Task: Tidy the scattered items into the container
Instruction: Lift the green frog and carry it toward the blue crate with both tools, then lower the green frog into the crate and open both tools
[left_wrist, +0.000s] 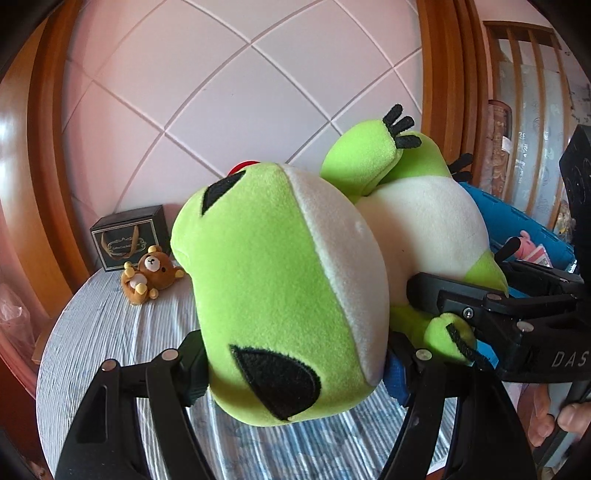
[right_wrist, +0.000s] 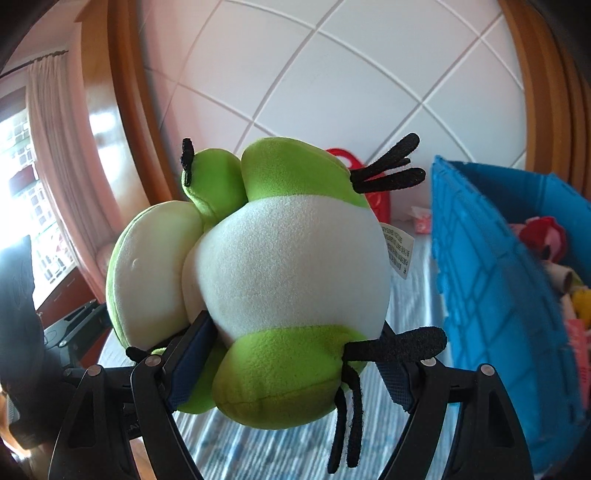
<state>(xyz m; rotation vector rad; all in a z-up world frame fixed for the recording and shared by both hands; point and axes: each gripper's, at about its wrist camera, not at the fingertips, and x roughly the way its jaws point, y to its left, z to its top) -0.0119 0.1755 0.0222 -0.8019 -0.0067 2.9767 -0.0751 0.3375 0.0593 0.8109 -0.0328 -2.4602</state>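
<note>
A green and white frog plush (left_wrist: 280, 280) is held in the air above the table by both grippers. My left gripper (left_wrist: 295, 373) is shut on the frog's head. My right gripper (right_wrist: 291, 365) is shut on the frog's body (right_wrist: 288, 266), and it shows in the left wrist view (left_wrist: 480, 306) reaching in from the right. The blue container (right_wrist: 491, 280) stands to the right of the frog and holds several toys. Its blue wall also shows behind the frog in the left wrist view (left_wrist: 517, 221).
A small brown bear plush (left_wrist: 151, 273) lies on the striped tablecloth (left_wrist: 110, 332) next to a dark gift box (left_wrist: 125, 236) at the far side. A red bag (right_wrist: 376, 184) stands behind the frog against the tiled wall.
</note>
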